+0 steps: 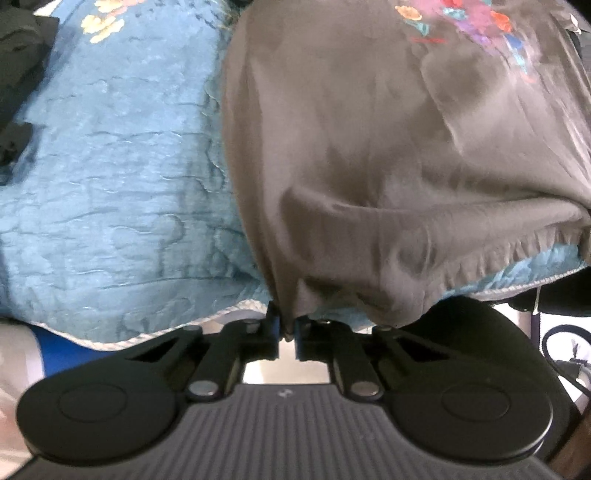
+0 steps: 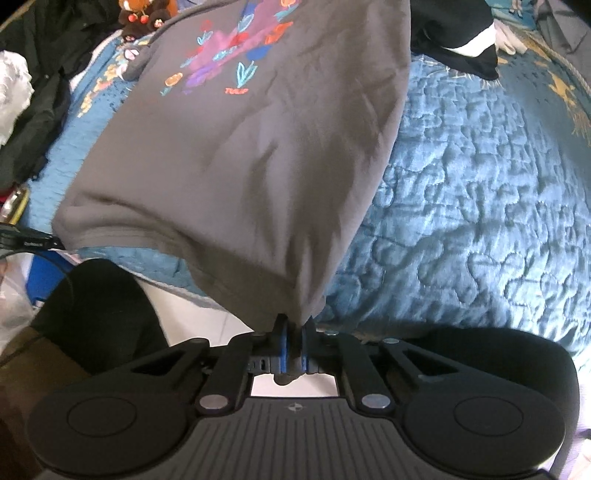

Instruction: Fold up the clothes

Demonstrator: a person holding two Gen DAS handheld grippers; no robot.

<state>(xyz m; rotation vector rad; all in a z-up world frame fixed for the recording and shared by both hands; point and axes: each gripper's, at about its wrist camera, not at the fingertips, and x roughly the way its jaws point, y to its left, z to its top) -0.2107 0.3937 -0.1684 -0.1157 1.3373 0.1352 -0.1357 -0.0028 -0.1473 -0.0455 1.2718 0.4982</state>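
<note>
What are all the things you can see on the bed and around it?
sweatshirt: one, grey with flower print, spread on the bed, bottom corners pinched.
quilt: one, blue with gold flowers, covering the bed.
black garment: one, black with white band, far right of the bed.
dark clothes: a pile, black, far left.
plush toy: one, brown, at the far edge.
left tongs: black with blue pads, shut on the hem.
right tongs: same, shut on the other corner.
</note>
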